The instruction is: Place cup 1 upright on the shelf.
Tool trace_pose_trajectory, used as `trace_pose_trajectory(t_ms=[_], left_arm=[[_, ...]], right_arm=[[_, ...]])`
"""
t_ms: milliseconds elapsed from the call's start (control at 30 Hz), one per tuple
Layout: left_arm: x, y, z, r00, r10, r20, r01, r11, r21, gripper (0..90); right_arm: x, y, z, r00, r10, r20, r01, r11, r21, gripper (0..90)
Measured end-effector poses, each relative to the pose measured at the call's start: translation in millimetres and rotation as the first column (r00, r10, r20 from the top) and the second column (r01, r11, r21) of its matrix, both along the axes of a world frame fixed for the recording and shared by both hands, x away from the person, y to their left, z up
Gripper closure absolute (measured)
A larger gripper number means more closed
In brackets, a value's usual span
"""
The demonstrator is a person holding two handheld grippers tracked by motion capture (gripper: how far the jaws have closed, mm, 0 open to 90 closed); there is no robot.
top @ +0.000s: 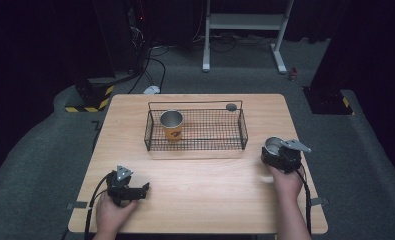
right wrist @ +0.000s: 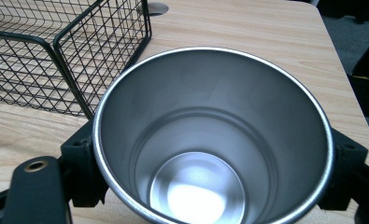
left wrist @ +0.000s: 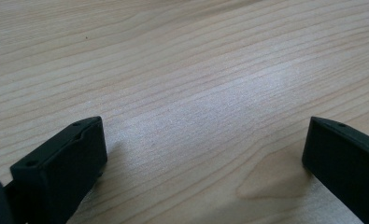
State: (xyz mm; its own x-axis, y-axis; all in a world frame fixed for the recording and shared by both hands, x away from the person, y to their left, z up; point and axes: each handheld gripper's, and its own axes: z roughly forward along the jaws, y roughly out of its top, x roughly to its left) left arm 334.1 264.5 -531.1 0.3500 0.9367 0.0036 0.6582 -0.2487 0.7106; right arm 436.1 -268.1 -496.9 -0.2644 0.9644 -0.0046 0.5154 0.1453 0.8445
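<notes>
The right gripper (top: 281, 156) clamps a steel cup (right wrist: 213, 135) upright, just right of the wire basket (top: 242, 127) holding another cup (top: 172, 125). The left gripper (top: 135, 190) rests spread and empty.

Upright in the black wire basket (top: 242, 131) at its left end: a steel cup with an orange sleeve (top: 172, 125). Clamped between the right gripper (top: 281, 154) jaws beside the basket: a second, empty steel cup (right wrist: 213, 135), mouth up.
</notes>
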Motion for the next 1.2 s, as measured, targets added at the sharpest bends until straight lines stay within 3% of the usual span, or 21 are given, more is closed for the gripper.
trace_pose_trajectory(t_ms=[567,867,1200], left_arm=[[0.0,0.2,0.0,1.0,0.001,-0.001,-0.001,1.0,-0.004,0.3],[0.1,0.3,0.1,1.0,0.0,-0.002,0.0,1.0,-0.001,0.3],[0.8,0.5,0.1,1.0,-0.001,0.001,0.001,1.0,0.004,0.2]], right_arm=[[-3.8,8.6,8.5,0.9993,0.032,0.019,-0.032,0.999,0.0,18.3],[-7.0,12.9,13.7,0.9976,0.067,0.019,-0.068,0.997,0.044,18.4],[-11.6,23.2,20.3,0.9944,0.102,0.028,-0.104,0.993,0.058,18.4]])
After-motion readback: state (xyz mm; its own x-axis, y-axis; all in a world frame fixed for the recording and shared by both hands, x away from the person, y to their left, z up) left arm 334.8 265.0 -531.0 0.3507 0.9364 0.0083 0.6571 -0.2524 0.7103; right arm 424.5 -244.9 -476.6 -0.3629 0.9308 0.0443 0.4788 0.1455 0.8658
